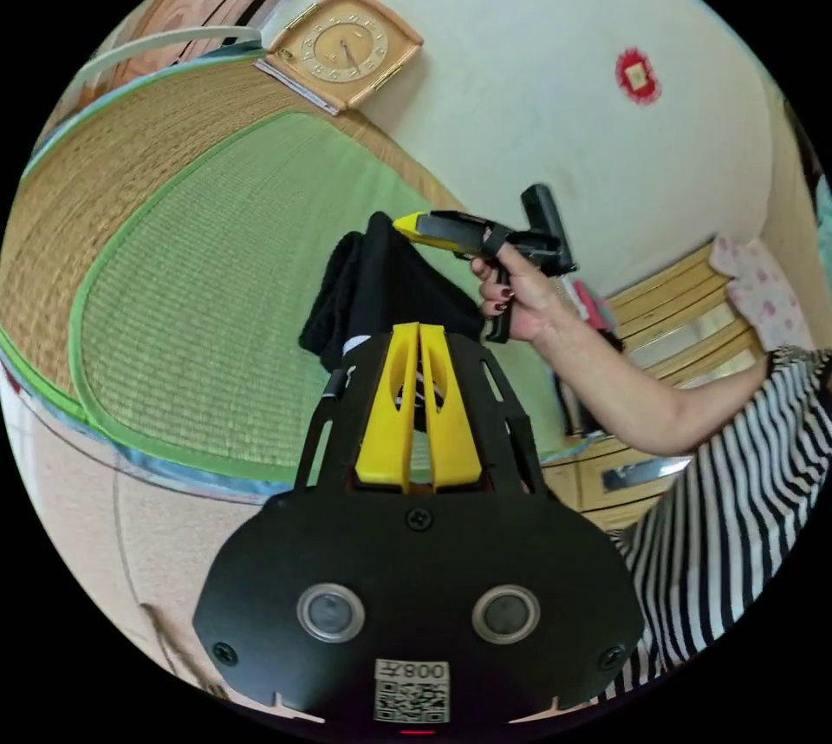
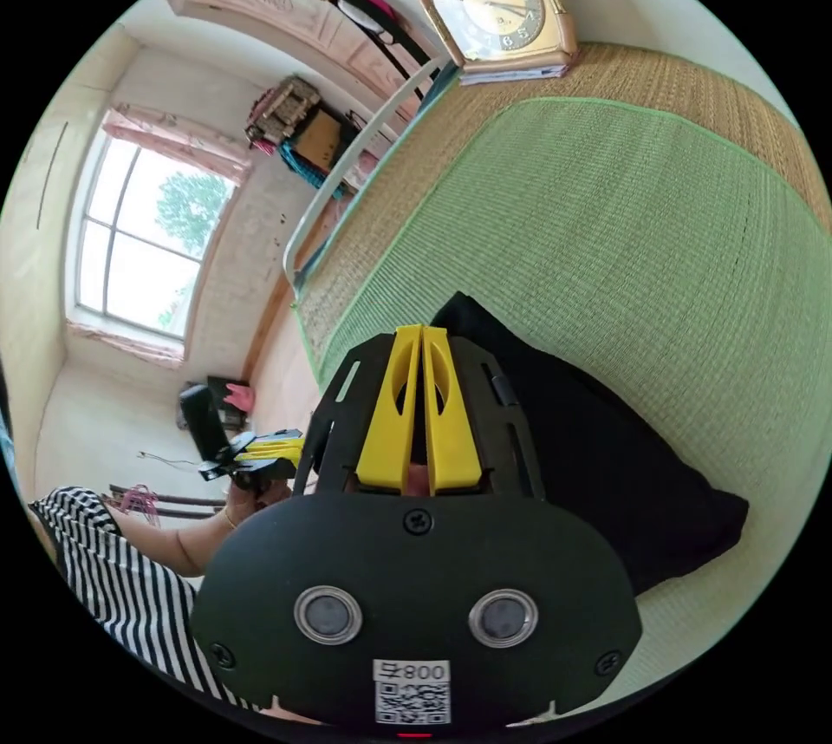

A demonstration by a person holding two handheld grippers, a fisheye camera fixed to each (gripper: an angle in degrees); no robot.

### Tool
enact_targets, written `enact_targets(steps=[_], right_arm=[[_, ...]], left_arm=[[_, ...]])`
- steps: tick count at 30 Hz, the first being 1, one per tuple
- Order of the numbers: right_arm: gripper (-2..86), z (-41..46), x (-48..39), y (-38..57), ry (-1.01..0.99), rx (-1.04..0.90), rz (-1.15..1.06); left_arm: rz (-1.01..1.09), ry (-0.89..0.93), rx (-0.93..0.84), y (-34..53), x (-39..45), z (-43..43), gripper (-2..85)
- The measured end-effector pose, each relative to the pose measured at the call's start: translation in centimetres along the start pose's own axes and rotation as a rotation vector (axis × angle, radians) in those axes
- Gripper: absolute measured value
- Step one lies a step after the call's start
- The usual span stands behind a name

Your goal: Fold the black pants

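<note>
Two grippers on black pants [image 1: 381,293], frame centre, above green mat [image 1: 199,293]. Left gripper [image 1: 419,336] and right gripper [image 1: 407,225]: jaws clamped on fabric edge. Risk: thin bite, cloth slipped out if pulled unevenly.

One black pants [image 1: 381,293], two tongs [image 1: 419,336], one clock [image 1: 345,48], one mat [image 1: 217,258]

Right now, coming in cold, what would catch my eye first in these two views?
The black pants, held up over the green mat by both grippers: the left gripper pinches them in the left gripper view, and the right gripper holds their upper edge. Next, the clock leaning against the white wall at the mat's far edge.
</note>
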State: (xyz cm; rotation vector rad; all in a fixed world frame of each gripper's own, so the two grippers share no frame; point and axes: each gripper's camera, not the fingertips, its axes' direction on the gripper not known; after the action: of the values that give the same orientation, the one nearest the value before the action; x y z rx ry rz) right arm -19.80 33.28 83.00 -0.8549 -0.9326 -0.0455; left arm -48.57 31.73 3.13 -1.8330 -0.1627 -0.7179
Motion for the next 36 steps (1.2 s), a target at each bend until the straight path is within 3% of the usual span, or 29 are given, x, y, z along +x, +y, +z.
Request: enact_targets(steps=[3, 8, 14, 20, 26, 31, 36], right_arm=[[0.1, 2.9, 0.1, -2.0, 0.08, -0.093, -0.014], [0.1, 4.3, -0.7, -3.2, 0.126, -0.147, -0.056], [0.1, 0.4, -0.8, -1.8, 0.084, -0.044, -0.091], [0.1, -4.4, 0.8, 1.7, 0.123, 0.048, -0.076], [0.1, 0.0, 5.9, 0.8, 0.152, -0.166, 0.048], [0.1, -5.5, 4.4, 1.8, 0.11, 0.009, -0.018], [0.1, -10.8, 7.8, 8.2, 0.155, 0.132, 0.123]], left_arm=[[-0.003, -0.144, -0.076, -0.2, 0.6, 1.3, 0.0], [-0.028, -0.098, -0.038, -0.2, 2.3, 0.5, 0.0], [0.024, -0.137, -0.119, -0.7, 4.5, 2.1, 0.1], [0.067, -0.157, -0.057, -1.0, 7.9, 1.5, 0.1], [0.071, -0.203, -0.108, -1.7, 10.1, 3.3, 0.2], [0.147, -0.162, -0.01, -2.6, 14.1, 2.5, 0.1], [0.191, -0.207, -0.064, -6.0, 16.7, 6.7, 0.1]])
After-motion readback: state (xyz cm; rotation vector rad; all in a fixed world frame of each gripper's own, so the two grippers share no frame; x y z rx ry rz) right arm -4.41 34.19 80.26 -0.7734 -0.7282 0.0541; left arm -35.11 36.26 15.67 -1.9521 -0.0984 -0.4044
